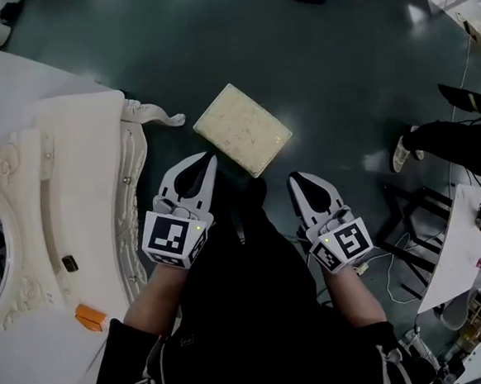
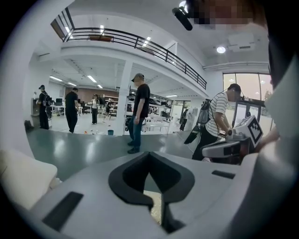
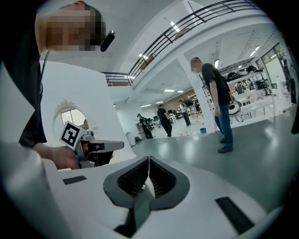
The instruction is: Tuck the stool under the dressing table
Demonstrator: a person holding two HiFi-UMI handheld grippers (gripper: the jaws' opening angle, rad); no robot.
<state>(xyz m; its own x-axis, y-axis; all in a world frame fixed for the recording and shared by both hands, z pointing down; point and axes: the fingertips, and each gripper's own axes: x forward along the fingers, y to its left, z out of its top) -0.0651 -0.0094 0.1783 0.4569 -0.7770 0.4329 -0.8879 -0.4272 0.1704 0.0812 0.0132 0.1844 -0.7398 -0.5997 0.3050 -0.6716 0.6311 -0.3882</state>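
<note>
hovering closed, empty: left tool (image 1: 204, 167), right tool (image 1: 299, 182), near stool (image 1: 242, 130).

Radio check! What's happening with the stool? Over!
Left gripper shut, empty. Right gripper shut, empty. Stool out on floor, not under dressing table. Carved table leg beside it.

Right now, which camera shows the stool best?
The head view: the stool shows its whole cream seat from above. The left gripper view catches only a textured sliver low in frame; the right gripper view shows a pale glimpse at most.
</note>
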